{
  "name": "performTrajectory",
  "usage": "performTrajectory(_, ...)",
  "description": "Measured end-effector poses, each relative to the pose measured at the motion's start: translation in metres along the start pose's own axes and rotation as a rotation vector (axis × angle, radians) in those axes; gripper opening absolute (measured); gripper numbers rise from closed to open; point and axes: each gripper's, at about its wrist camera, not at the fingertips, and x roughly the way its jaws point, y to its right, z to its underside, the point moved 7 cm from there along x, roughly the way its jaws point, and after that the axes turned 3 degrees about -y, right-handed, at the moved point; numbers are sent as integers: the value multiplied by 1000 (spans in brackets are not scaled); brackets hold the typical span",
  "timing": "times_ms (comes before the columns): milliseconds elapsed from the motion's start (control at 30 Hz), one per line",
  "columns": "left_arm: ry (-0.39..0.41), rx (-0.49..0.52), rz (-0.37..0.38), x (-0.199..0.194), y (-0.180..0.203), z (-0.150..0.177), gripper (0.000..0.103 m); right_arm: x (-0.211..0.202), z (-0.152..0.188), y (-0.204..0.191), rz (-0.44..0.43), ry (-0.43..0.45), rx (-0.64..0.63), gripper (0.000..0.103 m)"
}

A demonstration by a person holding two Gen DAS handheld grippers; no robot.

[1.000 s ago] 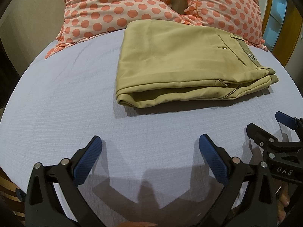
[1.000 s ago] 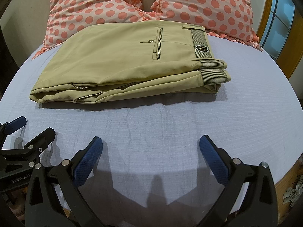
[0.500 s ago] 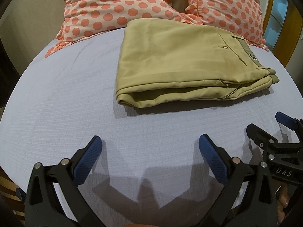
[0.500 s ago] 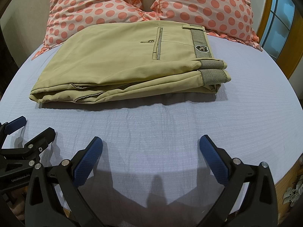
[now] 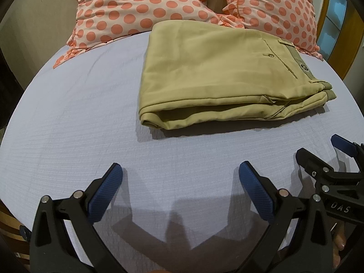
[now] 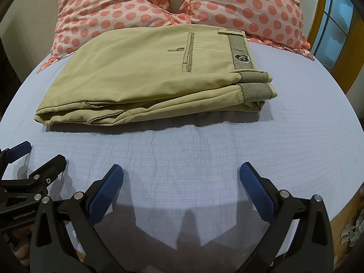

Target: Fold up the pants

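The khaki pants lie folded into a flat, layered rectangle on the pale lavender sheet, toward the head of the bed. Their far edge touches the two polka-dot pillows. The striped waistband, with its small crest patch, sits at the right end of the stack, and the back pocket with its button faces up. The folded edges stack toward me, casting a shadow on the sheet just in front.

My left gripper hangs above bare sheet on the near side, well apart from the pants; its jaws are spread wide, the blue pads holding nothing. My right gripper hovers in the same way, jaws wide apart and empty, with a strip of sheet between it and the folded stack. Each one shows at the edge of the other's view, side by side. A wooden frame and a window stand to the right of the pillows.
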Motion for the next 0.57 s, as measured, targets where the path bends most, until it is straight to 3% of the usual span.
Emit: performTrajectory(567,-16,2,1,1,0,1,101,0,-1,1,-2,0,-2,102)
